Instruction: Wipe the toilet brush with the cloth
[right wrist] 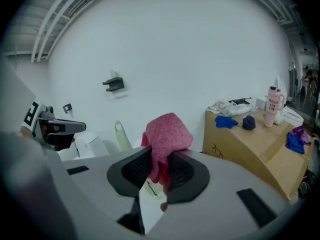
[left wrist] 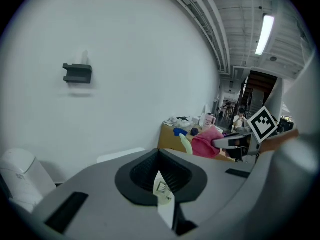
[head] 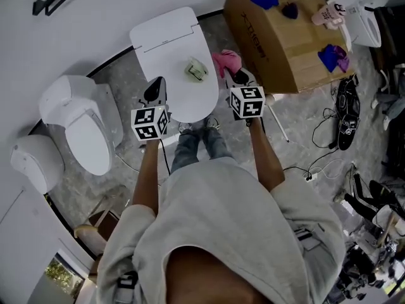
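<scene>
Two grippers flank the lid [head: 168, 46]: the right gripper [head: 235, 76] pinches the pink cloth [right wrist: 167, 136], the left gripper [head: 155, 88] is clenched empty. The green brush [head: 197, 69] stands between them, slightly farther. Best steady its handle with the left, then wipe downward.

Light is even and bright across all my views, mostly bounced off the white wall [left wrist: 125, 59], with one ceiling tube [left wrist: 265, 34] glowing in the left gripper view. Both gripper views bend hard and go black at the corners; the pink cloth [right wrist: 167, 134] reads sharp, and shadows are soft.
</scene>
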`<action>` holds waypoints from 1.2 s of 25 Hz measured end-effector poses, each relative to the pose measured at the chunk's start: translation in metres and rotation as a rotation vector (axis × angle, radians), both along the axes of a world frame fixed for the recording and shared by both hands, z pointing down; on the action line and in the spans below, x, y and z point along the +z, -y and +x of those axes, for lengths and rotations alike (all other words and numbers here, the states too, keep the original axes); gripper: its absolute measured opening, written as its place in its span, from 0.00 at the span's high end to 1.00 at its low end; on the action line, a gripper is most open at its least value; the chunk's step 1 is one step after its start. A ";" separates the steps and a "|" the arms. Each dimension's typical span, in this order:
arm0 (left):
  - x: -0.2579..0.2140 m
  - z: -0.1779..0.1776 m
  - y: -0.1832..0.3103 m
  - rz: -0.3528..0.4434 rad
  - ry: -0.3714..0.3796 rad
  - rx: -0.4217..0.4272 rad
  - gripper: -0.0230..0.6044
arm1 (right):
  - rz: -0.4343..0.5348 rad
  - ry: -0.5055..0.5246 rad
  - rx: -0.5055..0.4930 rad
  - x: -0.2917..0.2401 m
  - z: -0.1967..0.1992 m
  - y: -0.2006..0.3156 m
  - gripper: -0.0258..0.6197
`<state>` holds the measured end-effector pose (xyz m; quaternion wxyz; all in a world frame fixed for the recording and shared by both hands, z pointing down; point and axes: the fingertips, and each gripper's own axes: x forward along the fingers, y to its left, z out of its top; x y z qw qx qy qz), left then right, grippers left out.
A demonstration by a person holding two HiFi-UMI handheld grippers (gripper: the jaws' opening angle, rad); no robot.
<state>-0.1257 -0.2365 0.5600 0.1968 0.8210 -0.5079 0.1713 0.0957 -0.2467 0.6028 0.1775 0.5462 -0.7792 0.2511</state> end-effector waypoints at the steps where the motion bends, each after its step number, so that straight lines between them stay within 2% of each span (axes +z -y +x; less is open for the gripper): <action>1: -0.005 -0.001 0.003 0.009 -0.002 -0.003 0.93 | 0.018 -0.002 0.000 -0.008 0.000 0.000 0.82; 17: -0.083 0.012 0.050 0.190 -0.023 -0.002 0.93 | 0.274 -0.014 0.008 -0.121 0.010 0.033 0.82; 30: -0.113 0.014 0.070 0.268 -0.037 0.011 0.93 | 0.384 -0.056 -0.010 -0.165 0.006 0.051 0.82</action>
